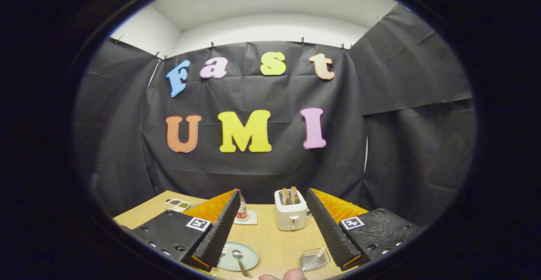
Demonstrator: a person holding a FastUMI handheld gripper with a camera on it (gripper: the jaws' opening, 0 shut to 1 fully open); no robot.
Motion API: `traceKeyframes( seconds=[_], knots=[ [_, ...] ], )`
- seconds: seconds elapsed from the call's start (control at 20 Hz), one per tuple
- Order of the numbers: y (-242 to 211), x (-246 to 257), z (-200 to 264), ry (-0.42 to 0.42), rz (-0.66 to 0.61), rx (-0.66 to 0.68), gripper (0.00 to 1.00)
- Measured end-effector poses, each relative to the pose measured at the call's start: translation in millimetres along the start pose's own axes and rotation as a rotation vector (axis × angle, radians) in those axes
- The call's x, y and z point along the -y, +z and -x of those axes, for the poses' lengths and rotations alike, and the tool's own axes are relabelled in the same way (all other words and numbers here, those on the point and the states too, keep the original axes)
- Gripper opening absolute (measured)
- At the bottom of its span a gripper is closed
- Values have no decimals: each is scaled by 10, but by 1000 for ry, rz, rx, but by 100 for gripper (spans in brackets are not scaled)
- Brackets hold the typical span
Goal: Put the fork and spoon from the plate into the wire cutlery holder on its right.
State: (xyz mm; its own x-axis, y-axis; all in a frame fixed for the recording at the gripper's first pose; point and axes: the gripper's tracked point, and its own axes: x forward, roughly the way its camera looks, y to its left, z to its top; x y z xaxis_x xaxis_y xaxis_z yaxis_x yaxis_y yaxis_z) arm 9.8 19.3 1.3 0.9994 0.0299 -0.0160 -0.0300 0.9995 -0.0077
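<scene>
While the gripper (270, 225) hovers above the wooden table (274, 242), its fingers stand wide apart, holding nothing.

Between them, beyond the plate (241, 258), stands a white toaster (290, 215); the plate carries the spoon (239, 258) and fork (223, 252), with the wire cutlery holder (315, 259) to the plate's right.

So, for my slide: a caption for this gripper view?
Open gripper above plate with spoon and fork, wire holder to its right.
</scene>
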Motion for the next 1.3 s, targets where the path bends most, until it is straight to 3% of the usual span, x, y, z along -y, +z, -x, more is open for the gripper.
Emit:
traceKeyframes(
  seconds=[0.85,1.1,1.3],
  knots=[
    [-771,-334,-192,100,45,-174,95],
    [-1135,-547,-243,144,67,-240,96],
    [-1685,-739,-257,188,138,-352,96]
  ],
)
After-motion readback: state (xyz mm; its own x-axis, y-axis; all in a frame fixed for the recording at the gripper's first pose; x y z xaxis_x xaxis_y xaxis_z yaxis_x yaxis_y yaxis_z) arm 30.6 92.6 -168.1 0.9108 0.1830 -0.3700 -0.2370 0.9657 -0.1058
